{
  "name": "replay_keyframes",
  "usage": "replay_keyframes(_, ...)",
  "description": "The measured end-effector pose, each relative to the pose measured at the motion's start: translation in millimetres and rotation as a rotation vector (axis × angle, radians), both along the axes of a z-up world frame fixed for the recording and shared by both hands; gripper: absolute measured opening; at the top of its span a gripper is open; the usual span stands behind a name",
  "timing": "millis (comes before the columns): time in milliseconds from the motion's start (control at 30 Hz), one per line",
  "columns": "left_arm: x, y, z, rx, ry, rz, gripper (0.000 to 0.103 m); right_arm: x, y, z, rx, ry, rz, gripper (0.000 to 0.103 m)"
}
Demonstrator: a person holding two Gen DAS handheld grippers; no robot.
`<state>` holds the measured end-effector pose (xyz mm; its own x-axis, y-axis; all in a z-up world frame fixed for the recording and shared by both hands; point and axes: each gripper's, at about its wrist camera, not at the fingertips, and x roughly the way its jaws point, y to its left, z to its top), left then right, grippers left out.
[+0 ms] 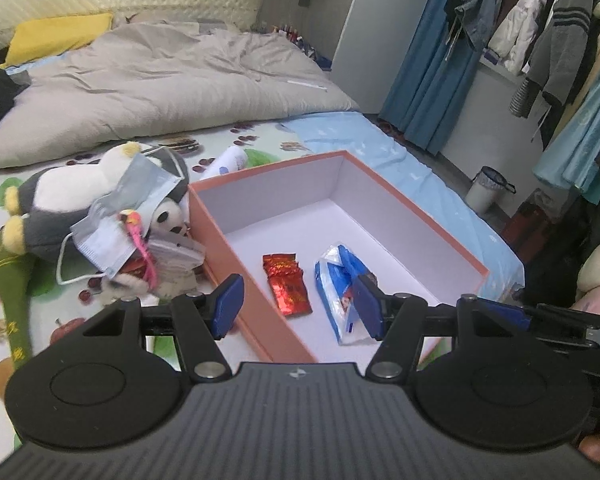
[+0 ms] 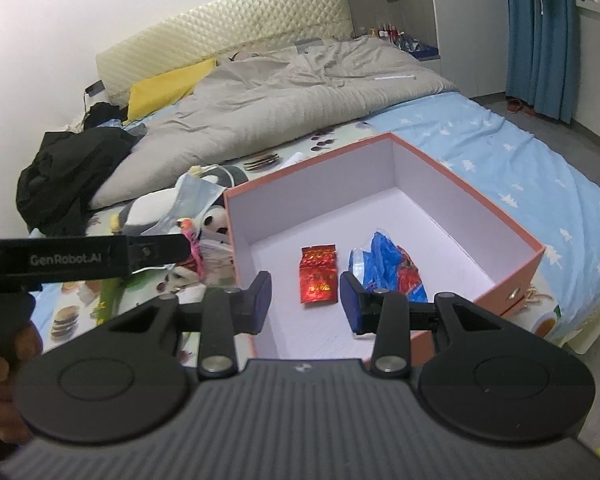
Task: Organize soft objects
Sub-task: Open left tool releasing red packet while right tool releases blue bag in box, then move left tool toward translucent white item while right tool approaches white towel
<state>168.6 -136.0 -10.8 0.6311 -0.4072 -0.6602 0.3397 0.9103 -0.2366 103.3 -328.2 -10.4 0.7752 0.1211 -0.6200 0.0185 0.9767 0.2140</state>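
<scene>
- left wrist view: left tool [image 1: 296, 306] spread wide, holding nothing, up over the near edge of the pink box [image 1: 420, 222].
- inside the box, a red packet [image 1: 287, 289] flat on the white floor, and just beside it a blue and white packet [image 1: 340, 292], partly hidden by one blue pad.
- left of the box, on the bed [image 1: 332, 136], a heap of soft things: a grey and white plush penguin [image 1: 72, 196], blue face masks [image 1: 140, 196] draped over it, a small panda toy [image 1: 168, 216] close to the box wall, a pink thing [image 1: 138, 232] on top.
- behind, a grey quilt [image 1: 172, 76] and a yellow pillow [image 1: 56, 36].
- right wrist view: right tool [image 2: 305, 300] released too, pads apart, nothing between them, above the near side of the same box [image 2: 480, 200].
- red packet [image 2: 318, 276] and blue packet [image 2: 388, 268] side by side in the box.
- left tool's black arm [image 2: 80, 258] poking in from the left, in front of the toy heap; penguin [image 2: 148, 208] and panda [image 2: 216, 218] beside the box.
</scene>
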Motion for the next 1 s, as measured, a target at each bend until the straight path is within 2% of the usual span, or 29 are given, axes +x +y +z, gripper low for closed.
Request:
replay_keyframes(500,-82.4,61.0,1.4,-0.019,-0.033,0.071,0.066,-54.0,45.9,1.3,-0.016,-0.027,0.053,0.041)
replay_keyframes(700,-102.5,92.9,5.4,-0.024,-0.077,0.165,0.066,-57.8,73.3,3.4,-0.034,-0.044,0.137,0.041)
replay_keyframes(800,-108.5,112.3,3.4,-0.028,-0.08,0.232,0.07,-53.3,87.8,-2.7,-0.018,-0.013,0.192,0.041)
replay_keyframes(933,-109.3,134.8,-6.5,-0.028,-0.054,0.314,0.071,-47.2,107.8,-8.1,-0.024,-0.002,0.265,0.041)
replay_keyframes(1000,-113.6,144.2,-8.2,-0.028,-0.071,0.342,0.071,-42.4,116.8,-9.0,-0.028,0.029,0.287,0.041)
